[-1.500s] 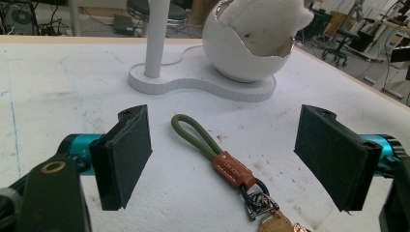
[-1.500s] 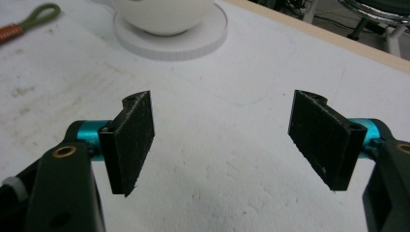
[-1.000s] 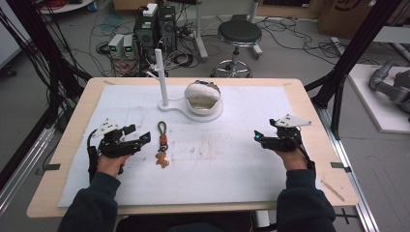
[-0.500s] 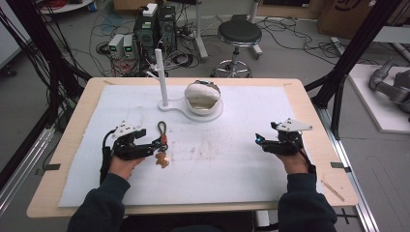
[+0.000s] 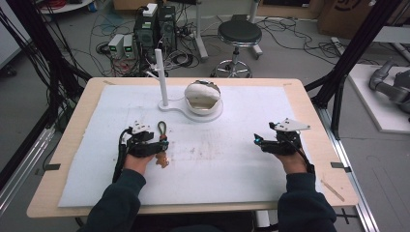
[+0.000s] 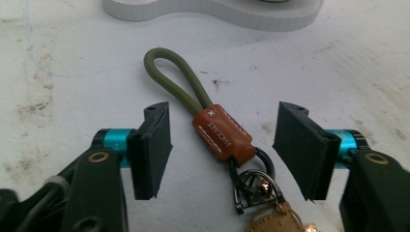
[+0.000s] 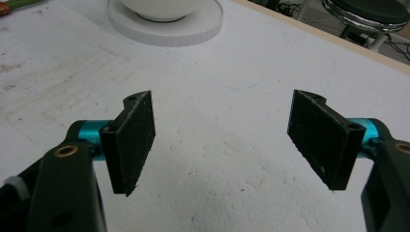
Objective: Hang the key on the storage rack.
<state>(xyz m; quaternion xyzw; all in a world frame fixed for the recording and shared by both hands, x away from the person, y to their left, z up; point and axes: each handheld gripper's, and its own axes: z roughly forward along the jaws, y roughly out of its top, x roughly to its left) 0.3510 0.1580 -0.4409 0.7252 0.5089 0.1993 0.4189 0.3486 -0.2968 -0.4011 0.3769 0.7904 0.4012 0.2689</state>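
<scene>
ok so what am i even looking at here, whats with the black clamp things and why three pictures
A person sits at a table and holds a two-jaw tool in each hand. The top picture looks down from above: left tool, right tool. The other two come from cameras riding on each tool, looking along its black jaws. Both tools are open and hold nothing. The left one's jaws sit either side of a key strap with an olive cord loop, apart from it. Farther back stand a white stand and a bowl.

The left hand-held gripper (image 6: 220, 150) has advanced toward 3 o'clock and now straddles the keychain (image 6: 217, 133), jaws apart.
</scene>
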